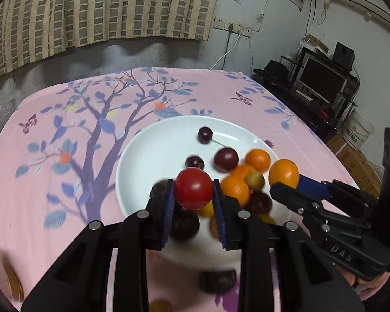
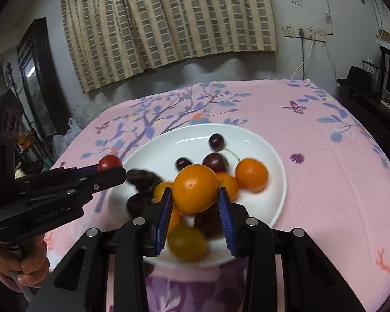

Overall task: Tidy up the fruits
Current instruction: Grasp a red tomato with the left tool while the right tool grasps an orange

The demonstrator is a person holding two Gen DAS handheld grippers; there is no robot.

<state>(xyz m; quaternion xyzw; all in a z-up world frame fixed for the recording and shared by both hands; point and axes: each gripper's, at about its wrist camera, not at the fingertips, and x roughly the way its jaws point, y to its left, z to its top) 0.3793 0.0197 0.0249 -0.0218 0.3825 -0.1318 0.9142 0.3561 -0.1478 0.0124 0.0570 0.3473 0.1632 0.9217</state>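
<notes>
Pink cloth printed with a blue tree covers the table [image 1: 65, 135], which stands before a checked curtain [image 1: 104, 7] and a grey wall; this is the surface on which I am sorting fruit. At its centre lies the white plate [image 1: 153, 145], where most of the fruit is heaped on the side nearest me: several small oranges [image 1: 258, 159], a few dark cherries [image 1: 205, 135], some darker plum-like fruits [image 2: 143, 179] and a yellow-green tomato [image 2: 186, 241]. No second dish or separate pile appears in either view, so I judge the sorting to be at an early stage, with nearly everything left to move. My right gripper [image 2: 195, 200] is closed on an orange fruit [image 2: 195, 192], its blue pads [image 2: 226, 215] pressing both sides, held above the heap. My left gripper [image 1: 193, 197] is clamped on a red tomato [image 1: 193, 188], likewise lifted clear of the plate. One dark fruit [image 1: 217, 280] sits blurred on the cloth just off the near rim; whether it was placed there I cannot tell. Both carried pieces are not yet set down, and where they belong is not shown.
</notes>
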